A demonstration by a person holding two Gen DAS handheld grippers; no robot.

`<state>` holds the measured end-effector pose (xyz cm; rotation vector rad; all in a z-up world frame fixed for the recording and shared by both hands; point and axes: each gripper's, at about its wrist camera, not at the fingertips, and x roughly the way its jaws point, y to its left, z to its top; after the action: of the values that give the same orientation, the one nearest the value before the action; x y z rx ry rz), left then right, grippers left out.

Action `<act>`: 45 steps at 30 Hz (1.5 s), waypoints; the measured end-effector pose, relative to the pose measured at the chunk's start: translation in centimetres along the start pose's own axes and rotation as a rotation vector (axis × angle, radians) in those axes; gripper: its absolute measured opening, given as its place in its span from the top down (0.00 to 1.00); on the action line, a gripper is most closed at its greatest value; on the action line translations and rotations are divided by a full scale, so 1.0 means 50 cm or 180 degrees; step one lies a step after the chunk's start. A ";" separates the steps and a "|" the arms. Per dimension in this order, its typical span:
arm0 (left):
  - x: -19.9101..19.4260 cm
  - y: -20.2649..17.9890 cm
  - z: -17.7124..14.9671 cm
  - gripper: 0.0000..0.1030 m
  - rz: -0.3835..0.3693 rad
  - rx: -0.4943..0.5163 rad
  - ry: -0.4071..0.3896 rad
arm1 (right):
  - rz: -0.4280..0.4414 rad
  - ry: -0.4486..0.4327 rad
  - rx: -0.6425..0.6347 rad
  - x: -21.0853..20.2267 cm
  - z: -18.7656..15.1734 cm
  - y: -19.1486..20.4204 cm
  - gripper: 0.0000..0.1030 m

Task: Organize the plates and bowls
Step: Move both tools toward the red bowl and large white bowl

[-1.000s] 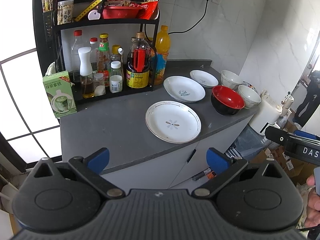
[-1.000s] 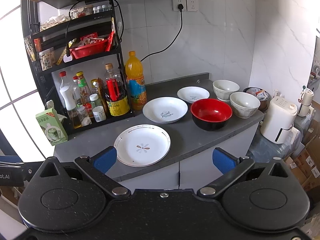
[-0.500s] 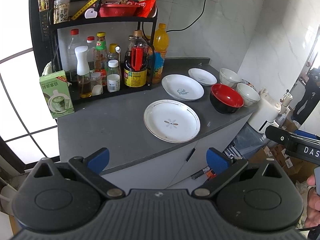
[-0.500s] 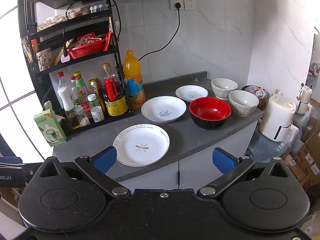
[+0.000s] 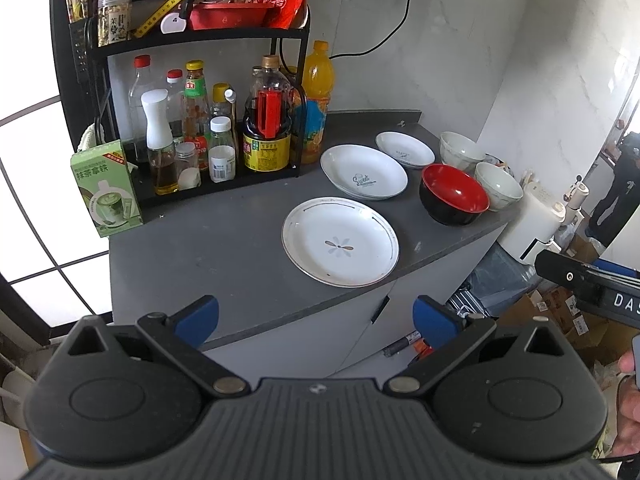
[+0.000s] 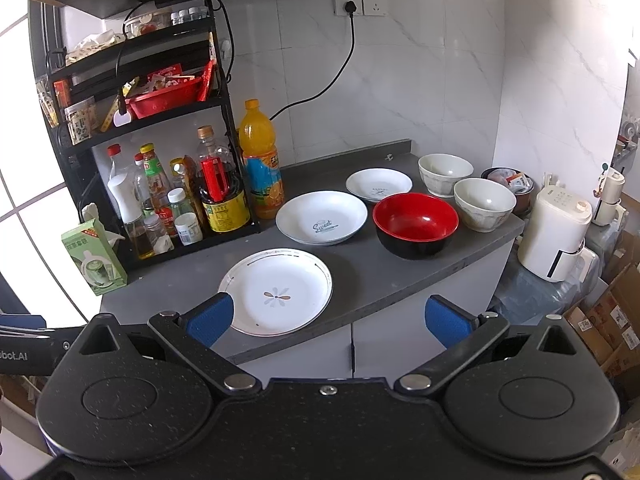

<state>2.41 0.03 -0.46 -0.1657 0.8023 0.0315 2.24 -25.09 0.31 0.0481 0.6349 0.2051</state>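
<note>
On the grey counter [image 5: 208, 248] [image 6: 360, 276] lie three white plates: a flower-marked plate [image 5: 340, 242] [image 6: 278, 291] nearest the front edge, a "Sweet" plate [image 5: 363, 177] [image 6: 321, 217] behind it, and a small plate [image 5: 405, 150] [image 6: 378, 185] at the back. A red-and-black bowl [image 5: 454, 194] [image 6: 415, 225] and two white bowls [image 5: 498, 185] [image 6: 484, 203] [image 6: 445, 173] stand to the right. My left gripper [image 5: 316, 316] and right gripper [image 6: 328, 318] both hang open in front of the counter, holding nothing.
A black rack [image 5: 192, 40] [image 6: 140, 120] of bottles and jars fills the counter's back left, with an orange juice bottle [image 6: 260, 160] and a green box [image 5: 106, 194] beside it. A white appliance [image 6: 554, 236] and cardboard boxes [image 6: 612, 312] sit right of the cabinet.
Both grippers have drifted slightly closer to the counter; the dishes sit a little lower and larger in view. Nothing on the counter has moved.
</note>
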 end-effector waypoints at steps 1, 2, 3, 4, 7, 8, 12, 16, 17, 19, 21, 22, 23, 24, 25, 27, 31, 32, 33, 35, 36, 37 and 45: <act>0.002 -0.004 0.001 0.01 0.0003 -0.0004 0.0002 | 0.0010 0.0001 0.0000 0.002 0.001 -0.004 0.00; 0.005 -0.009 0.003 0.01 0.0009 -0.0009 0.0005 | 0.0015 0.0003 0.0001 0.004 0.003 -0.009 0.00; 0.009 -0.014 0.006 0.01 0.0016 -0.0014 0.0011 | 0.0023 0.0005 0.0003 0.007 0.004 -0.016 0.00; 0.013 -0.020 0.008 0.01 0.0020 -0.0019 0.0015 | 0.0032 0.0008 0.0007 0.009 0.006 -0.022 0.00; 0.025 -0.042 0.016 0.01 0.0046 -0.0042 0.0031 | 0.0065 0.0033 0.0032 0.019 0.012 -0.052 0.00; 0.028 -0.051 0.020 0.01 0.0056 -0.0055 0.0040 | 0.0071 0.0044 0.0038 0.022 0.014 -0.063 0.00; 0.041 -0.091 0.034 0.01 0.0052 -0.0056 0.0024 | 0.0098 0.0054 0.0074 0.034 0.030 -0.108 0.00; 0.065 -0.137 0.050 0.01 0.0094 -0.0080 0.0053 | 0.0131 0.0074 0.0106 0.051 0.046 -0.157 0.00; 0.070 -0.149 0.054 0.01 0.0066 -0.0106 0.0058 | 0.0166 0.0081 0.0117 0.054 0.049 -0.168 0.00; 0.079 -0.170 0.060 0.01 -0.0007 -0.0138 0.0052 | 0.0269 0.0082 0.0092 0.061 0.057 -0.192 0.00; 0.089 -0.195 0.066 0.01 0.0003 -0.0164 0.0030 | 0.0318 0.0075 0.0048 0.067 0.062 -0.213 0.00; 0.094 -0.205 0.069 0.01 0.0017 -0.0183 0.0022 | 0.0331 0.0077 0.0032 0.072 0.065 -0.225 0.00; 0.100 -0.218 0.072 0.01 0.0026 -0.0208 0.0021 | 0.0356 0.0085 0.0024 0.076 0.069 -0.237 0.00; 0.105 -0.230 0.075 0.02 0.0028 -0.0227 0.0021 | 0.0378 0.0090 0.0013 0.082 0.072 -0.249 0.00; 0.111 -0.242 0.077 0.02 0.0033 -0.0240 0.0024 | 0.0394 0.0094 0.0009 0.086 0.074 -0.259 0.00; 0.121 -0.264 0.082 0.02 0.0071 -0.0271 0.0027 | 0.0457 0.0109 0.0020 0.098 0.079 -0.284 0.00; 0.137 -0.301 0.087 0.02 0.0133 -0.0355 0.0038 | 0.0492 0.0148 0.0021 0.118 0.085 -0.325 0.00; 0.140 -0.311 0.087 0.02 0.0147 -0.0375 0.0051 | 0.0514 0.0159 0.0024 0.123 0.086 -0.337 0.00; 0.143 -0.320 0.086 0.02 0.0158 -0.0384 0.0058 | 0.0536 0.0167 0.0030 0.127 0.087 -0.346 0.00; 0.149 -0.337 0.086 0.02 0.0191 -0.0389 0.0059 | 0.0584 0.0165 0.0032 0.134 0.089 -0.365 0.00; 0.153 -0.344 0.086 0.02 0.0216 -0.0395 0.0067 | 0.0612 0.0167 0.0017 0.138 0.089 -0.375 0.00; 0.157 -0.351 0.086 0.02 0.0234 -0.0404 0.0082 | 0.0634 0.0189 0.0004 0.143 0.089 -0.382 0.00; 0.193 -0.390 0.108 0.02 0.0147 -0.0493 0.0089 | 0.0667 0.0257 0.0098 0.177 0.098 -0.428 0.00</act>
<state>14.77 -18.68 -1.05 -0.2945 0.8317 0.1353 15.86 -44.15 -3.23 0.1368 0.7138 0.4014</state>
